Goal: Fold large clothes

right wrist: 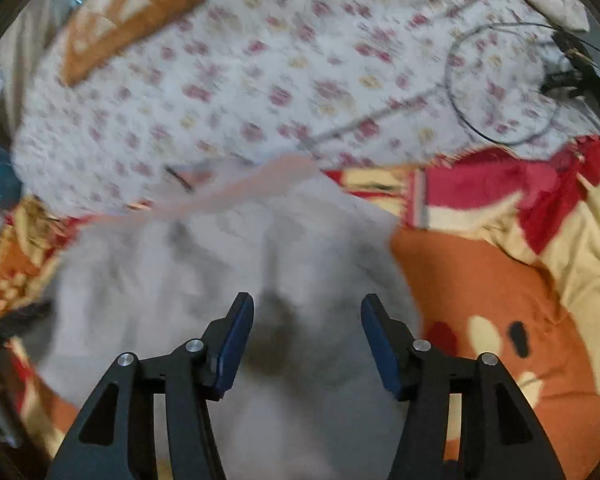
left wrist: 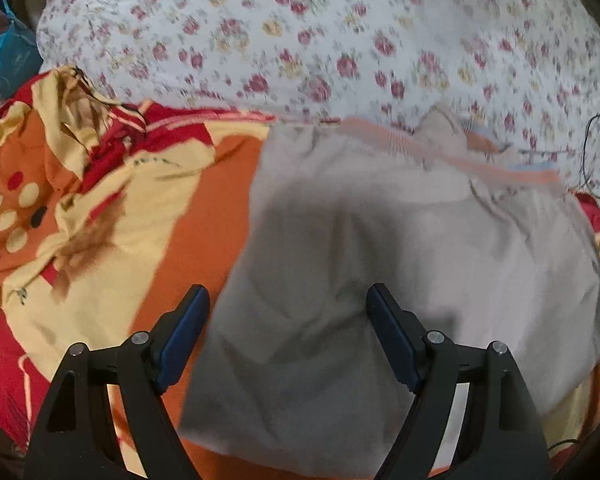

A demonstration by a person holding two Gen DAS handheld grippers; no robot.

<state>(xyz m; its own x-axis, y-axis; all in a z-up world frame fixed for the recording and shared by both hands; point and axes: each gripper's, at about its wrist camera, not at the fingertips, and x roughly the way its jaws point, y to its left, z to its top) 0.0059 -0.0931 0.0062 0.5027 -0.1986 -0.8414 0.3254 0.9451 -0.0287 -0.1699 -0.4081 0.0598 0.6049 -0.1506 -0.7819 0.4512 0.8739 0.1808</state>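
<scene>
A large grey garment [left wrist: 380, 260] with an orange ribbed band [left wrist: 440, 152] along its far edge lies spread on an orange, red and yellow blanket [left wrist: 100, 220]. My left gripper [left wrist: 288, 300] is open and empty, hovering above the garment's left near part. The garment also shows in the right wrist view [right wrist: 220, 272], with its band [right wrist: 260, 188] blurred. My right gripper [right wrist: 307, 312] is open and empty above the garment's right side, near its right edge.
A white floral sheet [left wrist: 320, 40] covers the bed beyond the garment. A badminton racket [right wrist: 500, 80] and black cables [right wrist: 572, 68] lie on it at the far right. An orange checked cushion [right wrist: 132, 12] sits far left. A blue bag [left wrist: 8, 52] lies beside the bed.
</scene>
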